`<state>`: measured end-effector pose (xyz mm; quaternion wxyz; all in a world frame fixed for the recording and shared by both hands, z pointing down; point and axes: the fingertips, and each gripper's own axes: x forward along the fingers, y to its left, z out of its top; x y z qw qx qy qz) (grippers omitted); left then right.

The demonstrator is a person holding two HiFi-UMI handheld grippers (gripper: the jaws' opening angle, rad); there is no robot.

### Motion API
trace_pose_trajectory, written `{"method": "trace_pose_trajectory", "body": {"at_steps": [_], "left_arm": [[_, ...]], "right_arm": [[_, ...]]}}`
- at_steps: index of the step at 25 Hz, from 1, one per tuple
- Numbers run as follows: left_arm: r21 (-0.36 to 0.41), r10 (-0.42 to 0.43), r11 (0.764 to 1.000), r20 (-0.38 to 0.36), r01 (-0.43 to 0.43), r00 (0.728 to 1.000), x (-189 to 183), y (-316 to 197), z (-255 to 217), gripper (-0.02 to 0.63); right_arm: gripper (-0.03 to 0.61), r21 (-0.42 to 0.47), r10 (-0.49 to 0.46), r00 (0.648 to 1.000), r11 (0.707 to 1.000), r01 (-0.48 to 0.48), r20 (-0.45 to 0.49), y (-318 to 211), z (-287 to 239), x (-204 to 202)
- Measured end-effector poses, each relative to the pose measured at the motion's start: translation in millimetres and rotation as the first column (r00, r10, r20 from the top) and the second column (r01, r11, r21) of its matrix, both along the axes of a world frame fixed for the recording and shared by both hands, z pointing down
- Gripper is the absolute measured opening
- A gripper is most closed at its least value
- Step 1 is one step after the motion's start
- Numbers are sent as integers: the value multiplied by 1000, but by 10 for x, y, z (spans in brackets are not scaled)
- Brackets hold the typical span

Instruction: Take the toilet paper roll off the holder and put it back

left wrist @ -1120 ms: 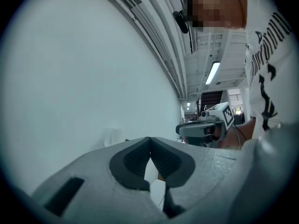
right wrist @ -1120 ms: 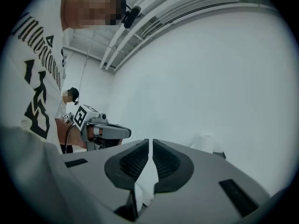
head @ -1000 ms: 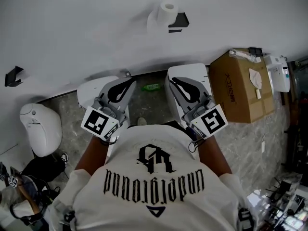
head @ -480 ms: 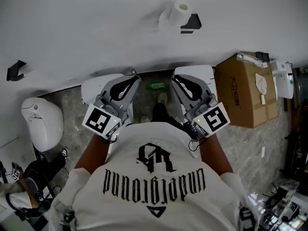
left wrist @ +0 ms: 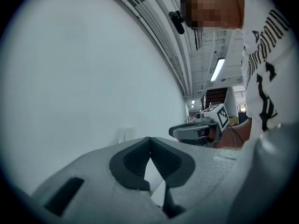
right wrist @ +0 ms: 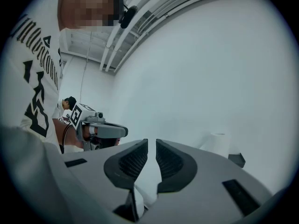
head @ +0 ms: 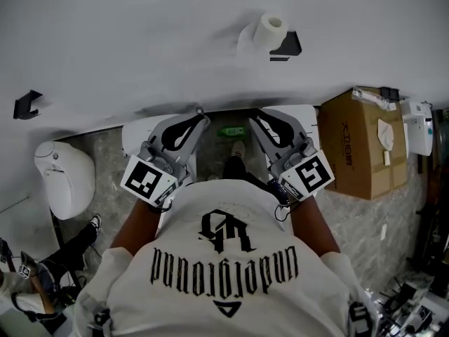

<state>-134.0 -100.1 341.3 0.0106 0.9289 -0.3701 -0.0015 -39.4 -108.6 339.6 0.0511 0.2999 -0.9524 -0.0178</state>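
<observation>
Two grippers: the left grey two-jaw gripper [head: 199, 111] and the right grey two-jaw gripper [head: 255, 112] are held level, side by side in front of the person, both aimed at the white wall [head: 140, 41]. This looks like a ready pose for the approach.
Left jaws: tips meet, nothing between them.
Right jaws: drawn together to a thin slit, empty.
Roll: the white toilet paper roll [head: 269, 30] sits on its black wall-mounted holder [head: 286, 44], so removal is not yet begun.
Roll versus grippers: well apart, ahead on the wall and off to the right of the right jaws.
</observation>
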Motion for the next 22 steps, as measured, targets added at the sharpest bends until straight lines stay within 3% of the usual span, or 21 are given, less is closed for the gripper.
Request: {"method": "trace_pose_trajectory", "body": {"at_steps": [11,18,22], "left_arm": [[-27,-10,1000,-11,10,1000,126,-528,48,14],[-37,-17,999,-19,17,1000,163,-877,66,14],[-80,-14,997,-2,14,1000,240,-1043,125,14]], "right_arm": [[24,-16,5,1000,1000,-5,-14,-592,37,137],[67,-32,41,999,999,-41,-13,-1038,68,282],[95,-41,70,998,997,-70,-7,-1287,66,416]]}}
